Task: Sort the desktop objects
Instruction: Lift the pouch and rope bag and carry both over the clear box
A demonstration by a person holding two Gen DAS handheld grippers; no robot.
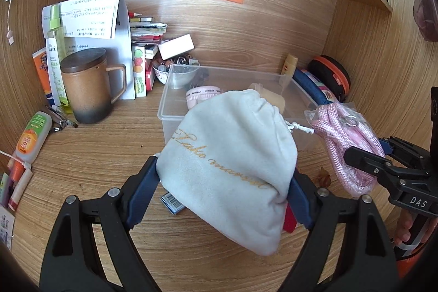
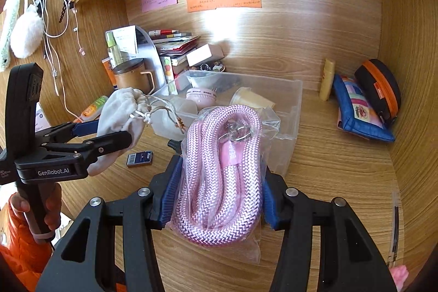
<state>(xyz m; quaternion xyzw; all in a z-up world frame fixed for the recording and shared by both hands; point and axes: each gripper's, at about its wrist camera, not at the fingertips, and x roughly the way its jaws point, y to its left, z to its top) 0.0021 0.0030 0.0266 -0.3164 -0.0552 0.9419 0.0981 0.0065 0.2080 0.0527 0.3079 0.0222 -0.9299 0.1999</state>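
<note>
My left gripper (image 1: 223, 188) is shut on a white drawstring pouch (image 1: 227, 160) with gold lettering and holds it above the desk, just in front of the clear plastic bin (image 1: 169, 106). My right gripper (image 2: 219, 193) is shut on a pink braided rope in a clear plastic bag (image 2: 221, 171), held in front of the bin (image 2: 290, 111). The rope (image 1: 347, 144) and right gripper (image 1: 364, 155) show at the right of the left wrist view; the pouch (image 2: 117, 116) and left gripper (image 2: 109, 136) show at the left of the right wrist view. The bin holds a pink round item (image 2: 201, 96) and a tape roll (image 2: 251, 99).
A brown lidded mug (image 1: 87, 84), bottles, tubes and stacked books stand at the back left. A small dark box (image 2: 139, 158) lies on the desk under the pouch. A blue pouch (image 2: 356, 111), a black-orange case (image 2: 380, 89) and a yellow tube (image 2: 327, 82) sit at the back right.
</note>
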